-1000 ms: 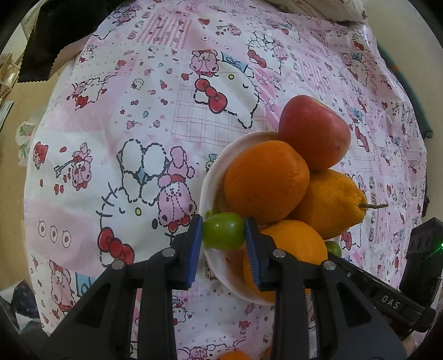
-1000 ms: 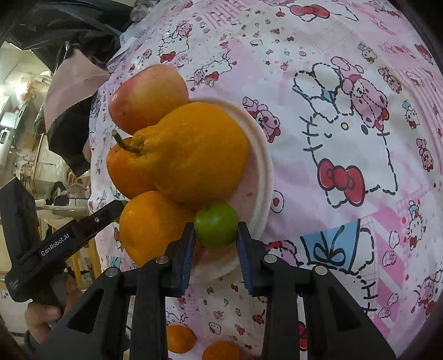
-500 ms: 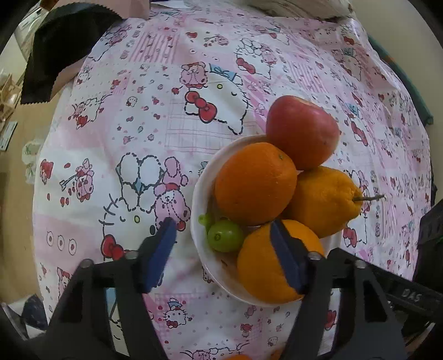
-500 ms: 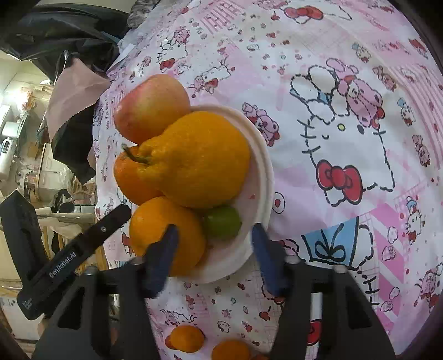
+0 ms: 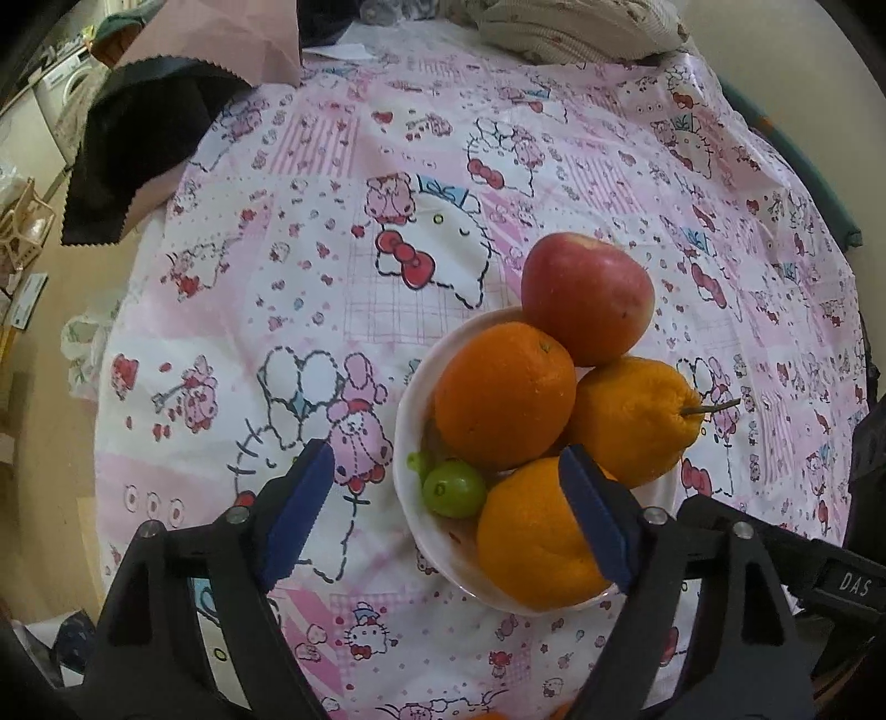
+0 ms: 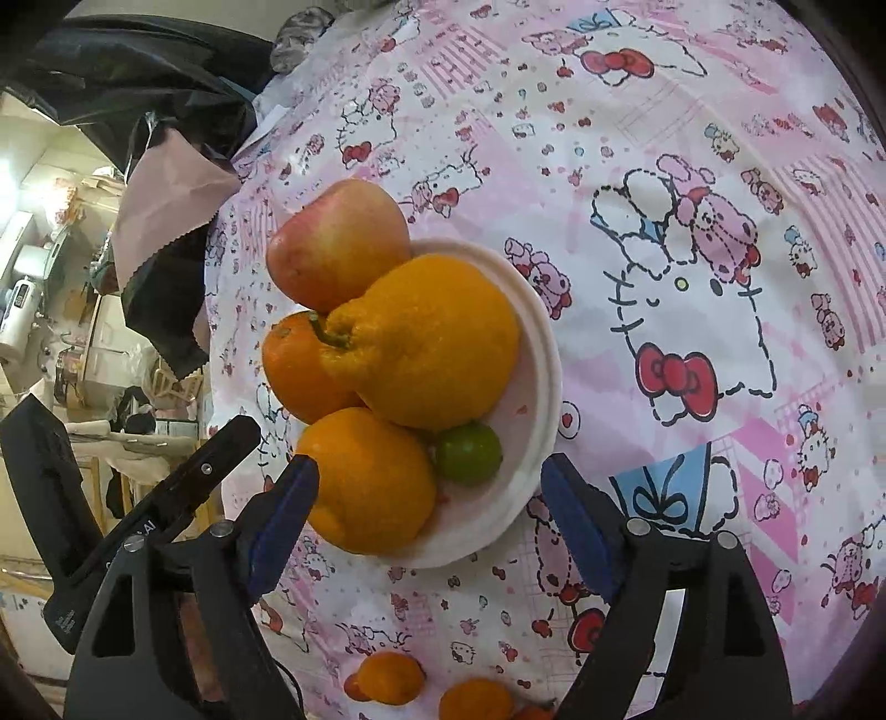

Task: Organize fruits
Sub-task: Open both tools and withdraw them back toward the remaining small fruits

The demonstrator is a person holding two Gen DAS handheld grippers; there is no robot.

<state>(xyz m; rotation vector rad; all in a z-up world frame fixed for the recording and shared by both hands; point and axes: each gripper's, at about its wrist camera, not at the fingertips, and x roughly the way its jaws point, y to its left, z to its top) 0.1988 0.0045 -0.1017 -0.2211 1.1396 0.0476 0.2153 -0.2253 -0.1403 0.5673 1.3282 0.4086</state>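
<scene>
A white plate (image 5: 407, 421) on the pink cartoon tablecloth carries a red apple (image 5: 587, 296), a round orange (image 5: 504, 393), a stemmed knobbly citrus (image 5: 631, 418), a front orange (image 5: 531, 537) and a small green grape (image 5: 454, 488). My left gripper (image 5: 446, 459) hovers above the plate's near side with its jaws opening; the grape lies below between them, untouched. In the right wrist view, another green fruit (image 6: 469, 453) rests on the plate (image 6: 545, 382) under the citrus (image 6: 432, 343). There my right gripper (image 6: 429, 469) has its jaws opening too, and the pads touch nothing.
Two small tangerines (image 6: 387, 677) (image 6: 476, 700) lie on the cloth near the right gripper. A black cloth (image 5: 133, 160) and a pink paper bag (image 5: 221, 44) sit at the table's far left, a beige cushion (image 5: 576, 27) at the far edge. The left gripper's body (image 6: 166, 498) shows in the right view.
Both grippers let go of their green fruits, which now rest on the plate, and their jaws spread wide. The left gripper rose and drew back a little.
</scene>
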